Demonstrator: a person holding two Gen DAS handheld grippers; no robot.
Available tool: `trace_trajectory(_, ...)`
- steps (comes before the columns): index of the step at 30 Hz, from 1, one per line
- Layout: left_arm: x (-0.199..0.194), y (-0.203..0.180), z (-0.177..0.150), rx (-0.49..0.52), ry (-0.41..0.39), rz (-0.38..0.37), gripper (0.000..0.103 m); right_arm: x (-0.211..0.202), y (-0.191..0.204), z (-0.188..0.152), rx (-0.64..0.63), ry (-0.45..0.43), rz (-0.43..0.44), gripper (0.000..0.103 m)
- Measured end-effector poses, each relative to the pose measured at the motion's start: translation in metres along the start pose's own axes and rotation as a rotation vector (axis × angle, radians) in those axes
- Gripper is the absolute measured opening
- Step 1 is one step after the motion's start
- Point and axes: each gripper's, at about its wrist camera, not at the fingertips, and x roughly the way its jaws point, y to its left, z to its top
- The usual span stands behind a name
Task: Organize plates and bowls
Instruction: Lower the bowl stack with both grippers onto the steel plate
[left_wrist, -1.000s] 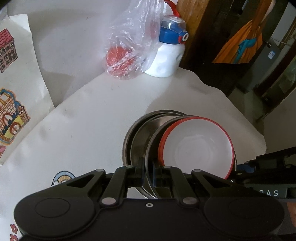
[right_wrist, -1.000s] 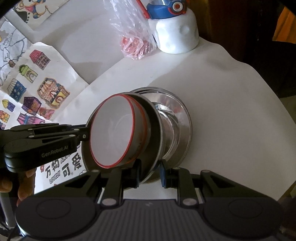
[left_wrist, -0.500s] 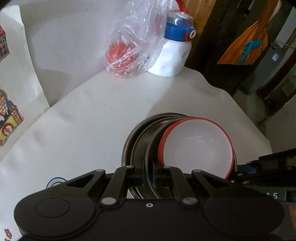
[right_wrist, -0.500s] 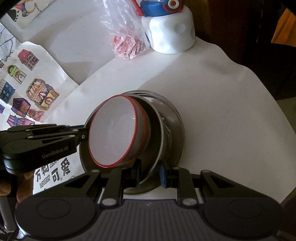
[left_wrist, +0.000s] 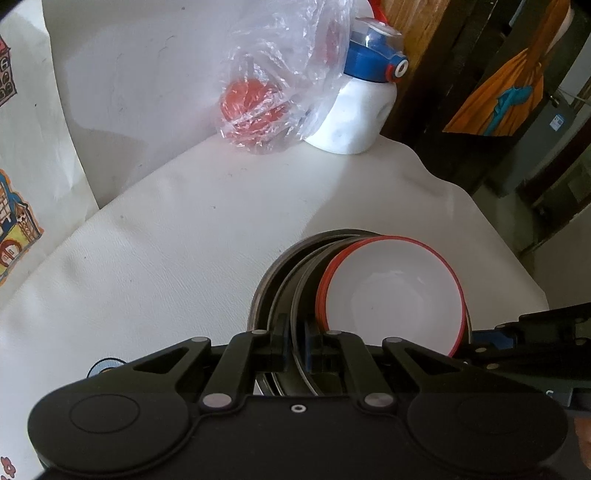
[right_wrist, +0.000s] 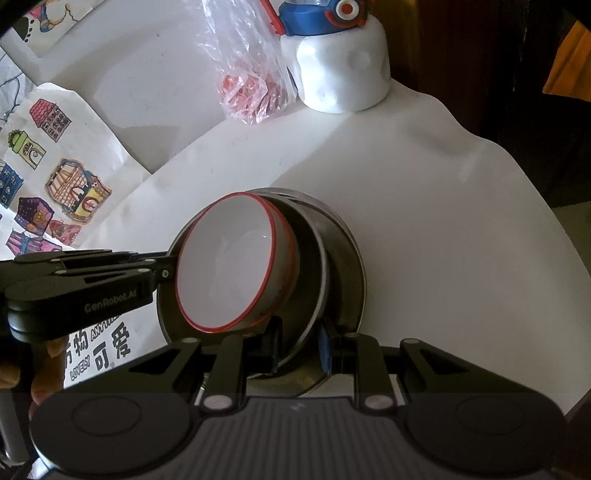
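A white bowl with a red rim (left_wrist: 391, 295) (right_wrist: 229, 266) sits tilted in a steel plate (left_wrist: 306, 288) (right_wrist: 310, 280). Both lie over a second steel plate (left_wrist: 266, 295) (right_wrist: 351, 266) on the white table. My left gripper (left_wrist: 297, 345) is shut on the upper plate's near rim. In the right wrist view it reaches in from the left (right_wrist: 162, 273). My right gripper (right_wrist: 300, 345) is shut on the same plate's rim at the opposite side. Its tip shows at the right edge of the left wrist view (left_wrist: 480, 338).
A clear plastic bag holding something red (left_wrist: 266, 99) and a white bottle with a blue lid (left_wrist: 354, 122) stand at the back. Paper sheets with coloured drawings (right_wrist: 66, 184) lie at the left. The table edge (left_wrist: 517, 266) drops off at the right. A hand (right_wrist: 40, 369) holds the left gripper.
Both grippers have carried the upper plate and the bowl over the lower plate, which is now mostly covered. The bag and the bottle look nearer.
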Motion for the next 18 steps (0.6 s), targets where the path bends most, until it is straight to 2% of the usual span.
trace_trajectory(18,-0.0028,-0.0001,-0.0082,-0.012,-0.046,0.007,0.006,-0.0035,0.0057,-0.0070,-0.043,-0.073,-0.025,0.027)
